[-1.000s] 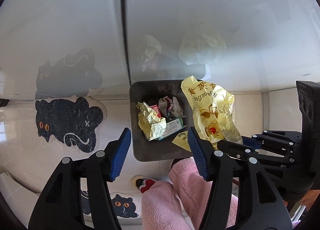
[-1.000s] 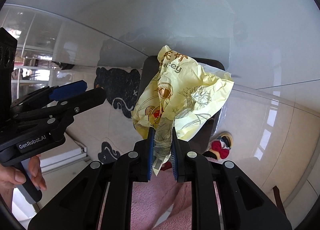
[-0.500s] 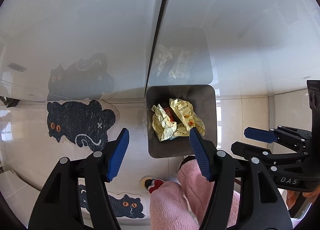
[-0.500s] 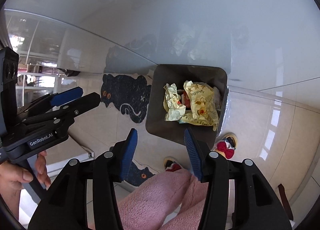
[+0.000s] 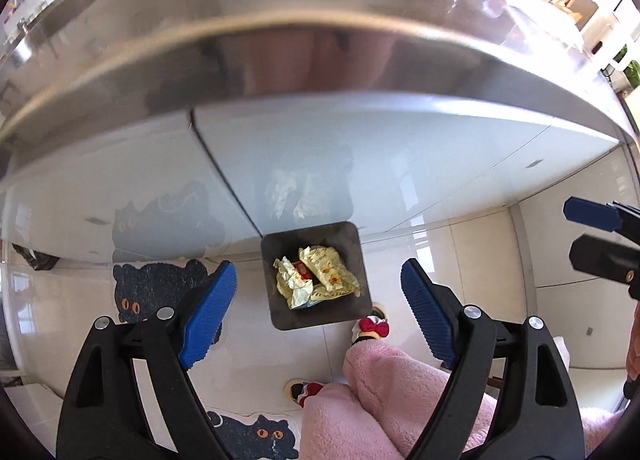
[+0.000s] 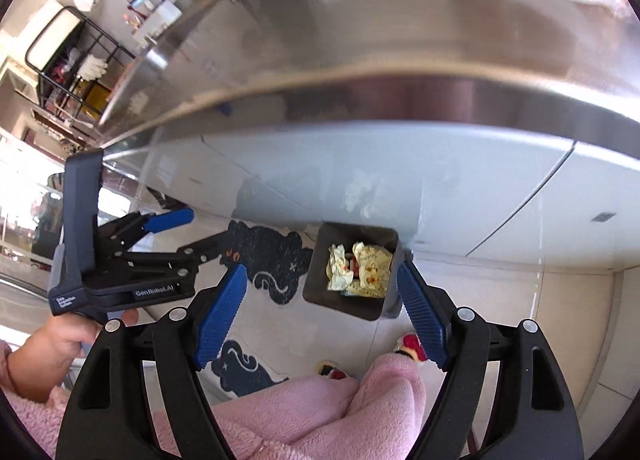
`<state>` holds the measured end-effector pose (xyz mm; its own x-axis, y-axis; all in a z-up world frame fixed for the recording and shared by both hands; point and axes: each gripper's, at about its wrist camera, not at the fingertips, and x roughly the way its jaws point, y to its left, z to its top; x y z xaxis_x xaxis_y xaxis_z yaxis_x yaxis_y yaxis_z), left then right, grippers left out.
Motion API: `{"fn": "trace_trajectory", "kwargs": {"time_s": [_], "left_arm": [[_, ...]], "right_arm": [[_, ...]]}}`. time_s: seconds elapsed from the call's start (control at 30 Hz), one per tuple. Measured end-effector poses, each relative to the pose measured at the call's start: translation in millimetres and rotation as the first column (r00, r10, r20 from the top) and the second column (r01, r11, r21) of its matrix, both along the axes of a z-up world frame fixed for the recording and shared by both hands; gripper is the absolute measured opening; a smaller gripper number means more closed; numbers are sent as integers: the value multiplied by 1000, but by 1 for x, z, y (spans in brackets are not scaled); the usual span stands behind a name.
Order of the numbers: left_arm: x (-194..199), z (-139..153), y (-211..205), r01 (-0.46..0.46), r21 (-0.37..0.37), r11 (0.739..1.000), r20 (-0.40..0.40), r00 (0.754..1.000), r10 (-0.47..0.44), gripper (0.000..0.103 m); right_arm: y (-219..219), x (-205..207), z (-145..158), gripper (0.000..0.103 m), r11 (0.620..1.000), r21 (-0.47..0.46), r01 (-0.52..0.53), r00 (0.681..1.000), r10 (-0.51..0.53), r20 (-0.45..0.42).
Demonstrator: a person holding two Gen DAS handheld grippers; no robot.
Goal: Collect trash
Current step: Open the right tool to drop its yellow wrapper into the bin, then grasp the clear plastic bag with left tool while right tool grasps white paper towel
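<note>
Both grippers are wide open, nothing between the fingers. Left gripper [image 5: 318, 310] fills the bottom of its frame, and the right gripper [image 6: 322, 314] does the same in its own. A bare hand [image 6: 66, 334] holds the left one's handle, lower left.

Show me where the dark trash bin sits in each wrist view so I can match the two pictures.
Left wrist: the trash bin stands on the floor at centre, between the open left gripper jaws.
Right wrist: the trash bin is right of centre, its right wall against the right gripper right jaw.
Shared landmark: the black cat mat lies just left of the bin in both.
</note>
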<state>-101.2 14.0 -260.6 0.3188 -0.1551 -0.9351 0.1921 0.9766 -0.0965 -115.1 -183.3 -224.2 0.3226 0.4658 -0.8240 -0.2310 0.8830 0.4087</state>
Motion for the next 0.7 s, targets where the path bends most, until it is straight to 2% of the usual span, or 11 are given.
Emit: {"fn": "trace_trajectory", "kwargs": {"time_s": [0.13, 0.27, 0.5, 0.7], "left_arm": [[6, 50, -28, 59, -31, 998, 98, 994, -56, 80], [24, 86, -55, 106, -72, 992, 176, 980, -92, 80], [77, 117, -94, 114, -89, 990, 252, 964, -88, 80], [137, 131, -94, 38, -54, 998, 300, 954, -20, 80]], "right_arm": [[-32, -1, 57, 78, 997, 27, 68, 988, -71, 135], [-74, 16, 93, 79, 986, 43, 163, 960, -168, 223], [-134, 72, 112, 78, 956, -11, 292, 920, -278, 276], [-163, 117, 115, 78, 955, -38, 295, 911, -269, 312]]}}
